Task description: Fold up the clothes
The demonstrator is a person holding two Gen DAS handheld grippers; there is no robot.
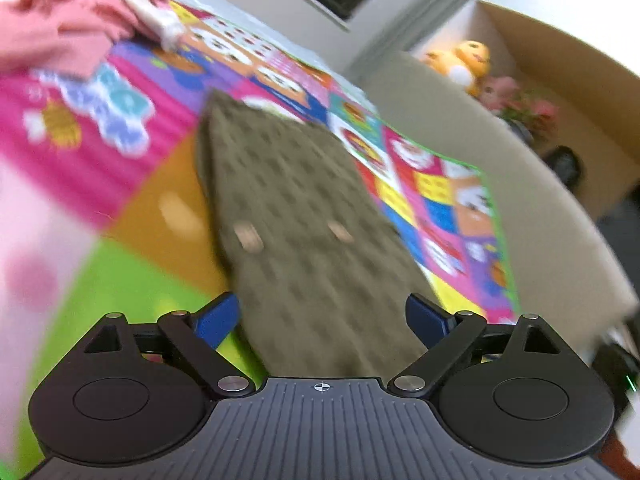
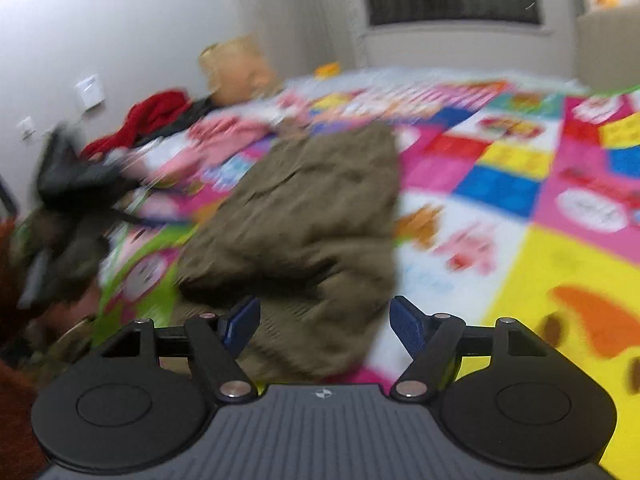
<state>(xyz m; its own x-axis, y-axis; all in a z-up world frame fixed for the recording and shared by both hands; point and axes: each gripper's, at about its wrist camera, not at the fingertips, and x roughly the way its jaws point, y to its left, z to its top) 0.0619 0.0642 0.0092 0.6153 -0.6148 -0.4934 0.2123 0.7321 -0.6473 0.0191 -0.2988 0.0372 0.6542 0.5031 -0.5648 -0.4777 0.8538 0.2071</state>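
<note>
An olive-brown knitted garment [image 1: 292,208] with two pale buttons lies folded lengthwise on a colourful play mat [image 1: 132,208]. My left gripper [image 1: 322,320] hovers over its near end, blue pads wide apart, nothing pinched between them. In the right wrist view the same garment [image 2: 304,216] lies bunched on the mat [image 2: 520,240], and my right gripper [image 2: 324,322] stands open above its near edge, pads apart from the cloth. Further left in that view the other gripper [image 2: 76,184] shows as a dark blur. Both views are smeared by motion.
A pile of pink clothes [image 1: 72,24] lies at the mat's far left. A red garment [image 2: 152,116] and a soft toy [image 2: 236,72] rest by the wall. A beige sofa edge [image 1: 500,168] and a cardboard box with toys [image 1: 560,64] stand at the right.
</note>
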